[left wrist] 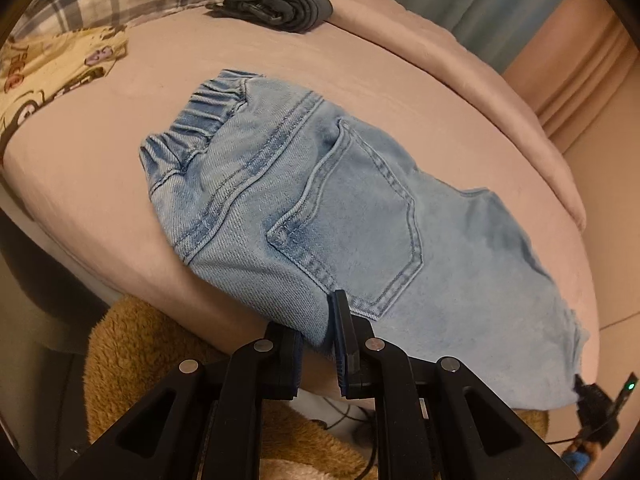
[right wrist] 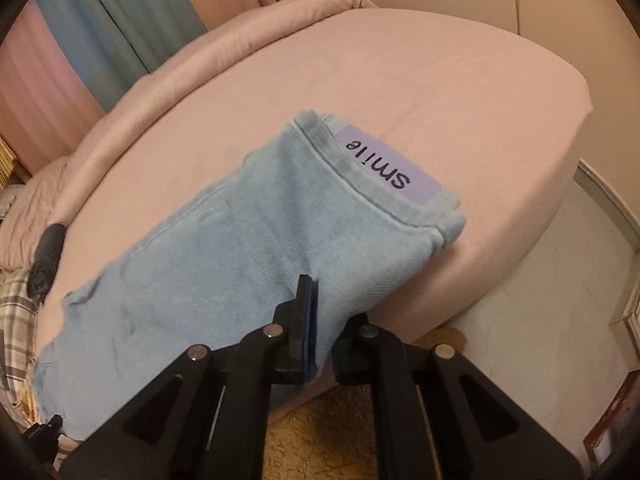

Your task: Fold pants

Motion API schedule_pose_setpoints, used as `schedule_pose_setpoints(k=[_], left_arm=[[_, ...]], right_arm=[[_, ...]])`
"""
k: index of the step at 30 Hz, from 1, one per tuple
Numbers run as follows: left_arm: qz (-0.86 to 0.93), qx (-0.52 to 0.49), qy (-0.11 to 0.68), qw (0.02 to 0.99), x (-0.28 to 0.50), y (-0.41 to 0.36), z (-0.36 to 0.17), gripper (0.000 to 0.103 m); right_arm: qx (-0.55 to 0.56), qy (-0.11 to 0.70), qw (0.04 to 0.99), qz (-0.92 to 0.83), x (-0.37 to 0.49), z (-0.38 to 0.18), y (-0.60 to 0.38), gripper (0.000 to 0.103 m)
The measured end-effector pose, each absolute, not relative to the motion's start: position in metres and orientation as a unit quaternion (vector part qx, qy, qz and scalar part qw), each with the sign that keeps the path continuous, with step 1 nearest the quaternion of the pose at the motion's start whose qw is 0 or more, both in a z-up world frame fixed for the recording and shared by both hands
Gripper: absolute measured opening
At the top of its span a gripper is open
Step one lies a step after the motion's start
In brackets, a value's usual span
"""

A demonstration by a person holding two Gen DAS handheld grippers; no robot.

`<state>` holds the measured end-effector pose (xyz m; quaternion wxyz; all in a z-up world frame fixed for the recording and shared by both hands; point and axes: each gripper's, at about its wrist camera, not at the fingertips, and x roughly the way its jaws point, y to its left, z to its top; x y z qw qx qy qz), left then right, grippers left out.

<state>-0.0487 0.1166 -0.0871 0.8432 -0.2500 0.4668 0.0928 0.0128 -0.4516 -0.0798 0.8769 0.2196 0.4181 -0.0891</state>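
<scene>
Light-blue jeans [left wrist: 320,200] on pink bed [left wrist: 120,208]: our left gripper [left wrist: 320,344] and right gripper [right wrist: 320,320] both clamp the near edge. Risk: shallow bites slipping, spoiling the fold.

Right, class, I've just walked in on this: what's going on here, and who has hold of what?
A person with two handheld grippers is folding light blue denim pants on a pink bed. The left gripper is shut on the near edge by the back pocket; the right gripper is shut on the near edge toward the cuff with the "smile" label.
</scene>
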Motion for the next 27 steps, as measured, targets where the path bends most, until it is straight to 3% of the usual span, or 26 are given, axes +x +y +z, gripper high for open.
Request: schedule_pose_setpoints(k=[5, 10, 11, 12, 14, 19, 21, 23, 27], left_arm=[[0.091, -0.25, 0.465, 0.844, -0.051, 0.115, -0.086, 0.014], [0.092, -0.248, 0.468, 0.843, -0.05, 0.112, -0.085, 0.014], [0.092, -0.248, 0.469, 0.843, -0.05, 0.112, -0.086, 0.014], [0.091, -0.247, 0.469, 0.843, -0.049, 0.112, -0.086, 0.014], [0.091, -0.243, 0.47, 0.843, -0.049, 0.112, -0.086, 0.014], [0.089, -0.245, 0.47, 0.843, -0.049, 0.112, -0.085, 0.014], [0.087, -0.246, 0.47, 0.843, -0.049, 0.112, -0.085, 0.014], [0.088, -0.244, 0.47, 0.843, -0.05, 0.111, -0.084, 0.014], [0.088, -0.232, 0.465, 0.85, -0.05, 0.109, -0.077, 0.014]], right_arm=[[0.201, 0.434, 0.872, -0.1, 0.018, -0.053, -0.452, 0.024], [0.156, 0.38, 0.898, -0.158, 0.017, -0.007, -0.465, 0.051], [0.159, 0.37, 0.901, -0.159, 0.014, -0.003, -0.465, 0.062], [0.164, 0.362, 0.905, -0.151, 0.019, 0.001, -0.469, 0.067], [0.165, 0.374, 0.906, -0.11, 0.041, -0.001, -0.473, 0.067], [0.16, 0.451, 0.876, -0.069, 0.099, -0.043, -0.469, 0.058], [0.144, 0.464, 0.872, -0.068, 0.112, -0.059, -0.465, 0.032], [0.115, 0.458, 0.878, -0.081, 0.115, -0.063, -0.46, 0.013], [0.121, 0.409, 0.9, -0.094, 0.113, -0.039, -0.46, 0.001]])
